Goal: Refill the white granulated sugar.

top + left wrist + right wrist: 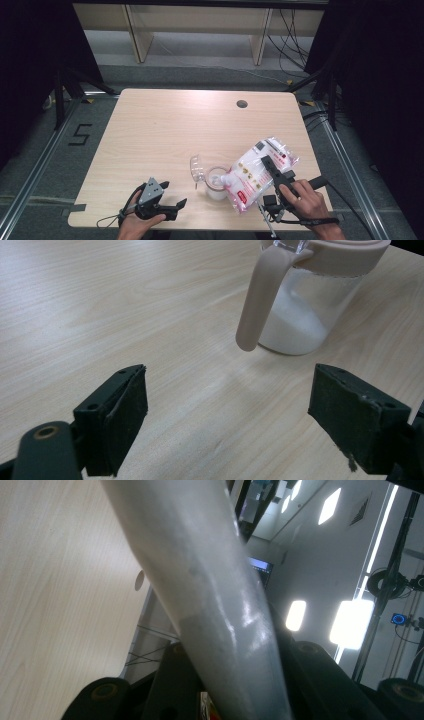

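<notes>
Overhead, white-and-red printed bag point(255, 175), tilted, glossy.

Bench point(165, 130): pale wood-grain laminate, smooth, matt. Jug point(310, 305): clear plastic, matt pink rim. Bag point(260, 172) beside jug: glossy printed plastic film.
</notes>
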Action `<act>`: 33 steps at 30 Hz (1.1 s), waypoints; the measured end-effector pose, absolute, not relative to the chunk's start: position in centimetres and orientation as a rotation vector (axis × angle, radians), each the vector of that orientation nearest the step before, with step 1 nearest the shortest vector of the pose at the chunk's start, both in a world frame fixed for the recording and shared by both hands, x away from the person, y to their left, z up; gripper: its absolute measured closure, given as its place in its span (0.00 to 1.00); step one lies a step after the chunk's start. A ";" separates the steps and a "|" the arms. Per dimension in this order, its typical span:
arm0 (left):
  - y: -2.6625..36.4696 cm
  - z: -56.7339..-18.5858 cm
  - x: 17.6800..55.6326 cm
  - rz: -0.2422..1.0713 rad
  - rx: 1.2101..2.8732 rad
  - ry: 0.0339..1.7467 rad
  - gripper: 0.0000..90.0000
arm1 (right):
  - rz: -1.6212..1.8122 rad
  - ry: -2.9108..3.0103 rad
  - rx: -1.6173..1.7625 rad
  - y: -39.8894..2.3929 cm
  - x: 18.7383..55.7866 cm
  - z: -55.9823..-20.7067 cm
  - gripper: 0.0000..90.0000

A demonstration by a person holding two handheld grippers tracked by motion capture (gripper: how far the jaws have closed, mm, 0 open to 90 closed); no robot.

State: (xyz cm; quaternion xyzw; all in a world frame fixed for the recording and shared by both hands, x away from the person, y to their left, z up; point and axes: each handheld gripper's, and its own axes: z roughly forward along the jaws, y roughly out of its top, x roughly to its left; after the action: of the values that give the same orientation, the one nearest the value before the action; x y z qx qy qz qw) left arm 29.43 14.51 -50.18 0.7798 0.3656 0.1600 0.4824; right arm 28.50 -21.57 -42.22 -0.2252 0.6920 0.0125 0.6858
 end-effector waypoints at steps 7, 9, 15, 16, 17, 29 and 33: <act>14.5 -50.2 29.4 0.391 1.902 0.892 0.17 | 0.028 1.551 -0.505 -21.6 28.5 -42.3 0.84; 14.5 -50.2 29.5 0.391 1.904 0.891 0.17 | 0.027 1.561 -0.497 -21.6 28.5 -42.3 0.84; 14.5 -50.2 29.4 0.396 1.908 0.893 0.17 | 0.019 1.560 -0.506 -21.6 28.5 -42.3 0.84; 14.5 -50.2 29.4 0.394 1.904 0.890 0.17 | 0.024 1.565 -0.500 -21.6 28.6 -42.3 0.85; 14.5 -50.2 29.4 0.394 1.904 0.890 0.17 | 0.025 1.570 -0.493 -21.6 28.5 -42.4 0.85; 14.5 -50.2 29.4 0.398 1.910 0.892 0.17 | 0.043 1.581 -0.470 -21.8 28.6 -42.6 0.85; 14.5 -50.2 29.5 0.397 1.907 0.894 0.17 | 0.028 1.583 -0.471 -21.7 28.5 -42.5 0.85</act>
State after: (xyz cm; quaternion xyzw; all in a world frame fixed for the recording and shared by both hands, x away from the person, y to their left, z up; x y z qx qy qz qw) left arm 29.45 14.52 -50.19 0.7812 0.3662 0.1628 0.4786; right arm 28.51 -21.70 -42.51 -0.2098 0.7047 0.0125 0.6777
